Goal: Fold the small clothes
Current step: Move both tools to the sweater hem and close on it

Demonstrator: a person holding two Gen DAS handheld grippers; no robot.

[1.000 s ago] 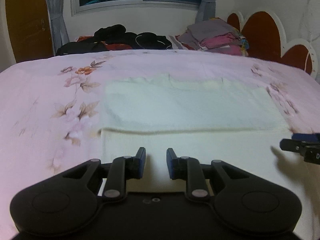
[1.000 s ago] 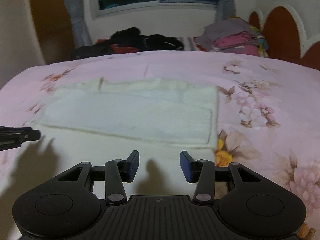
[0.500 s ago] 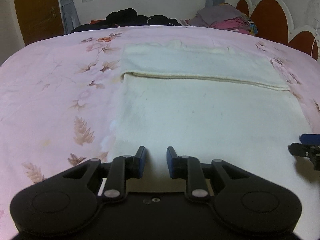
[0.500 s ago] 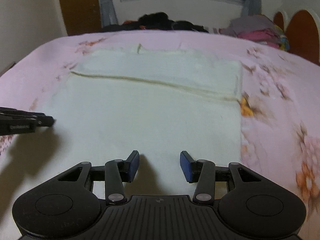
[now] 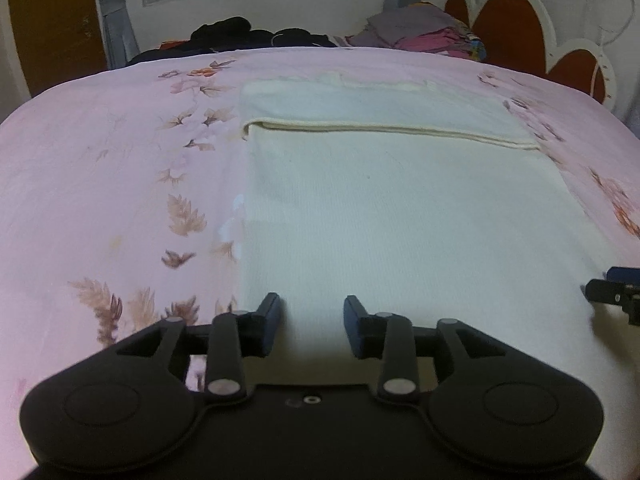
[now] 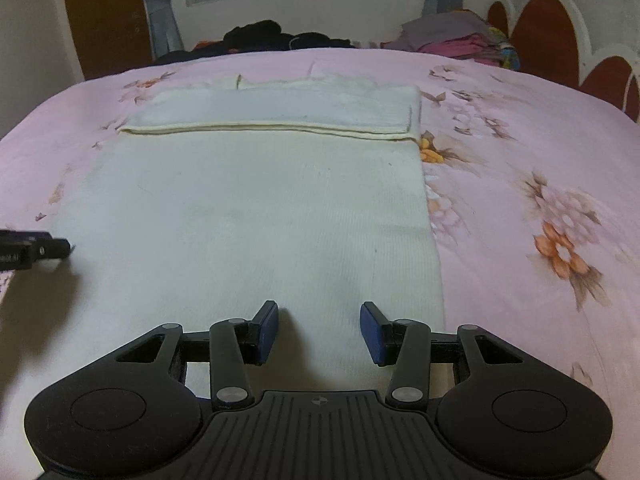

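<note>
A cream knit garment (image 5: 400,208) lies flat on the pink floral bedspread (image 5: 100,184), its far part folded over in a band with a raised edge (image 5: 384,132). It also shows in the right wrist view (image 6: 248,216). My left gripper (image 5: 312,320) is open and empty over the garment's near left edge. My right gripper (image 6: 318,326) is open and empty over the near right edge. Each gripper's tip shows at the side of the other's view: the right one (image 5: 612,294) and the left one (image 6: 36,250).
A pile of dark clothes (image 5: 248,36) and a stack of folded grey and pink clothes (image 5: 424,34) lie at the bed's far side under the window. A red and white headboard (image 5: 516,32) stands at the right.
Both grippers have drawn back toward the near edge of the garment, so more of it shows. The left jaws have opened wider. The garment has not moved.
</note>
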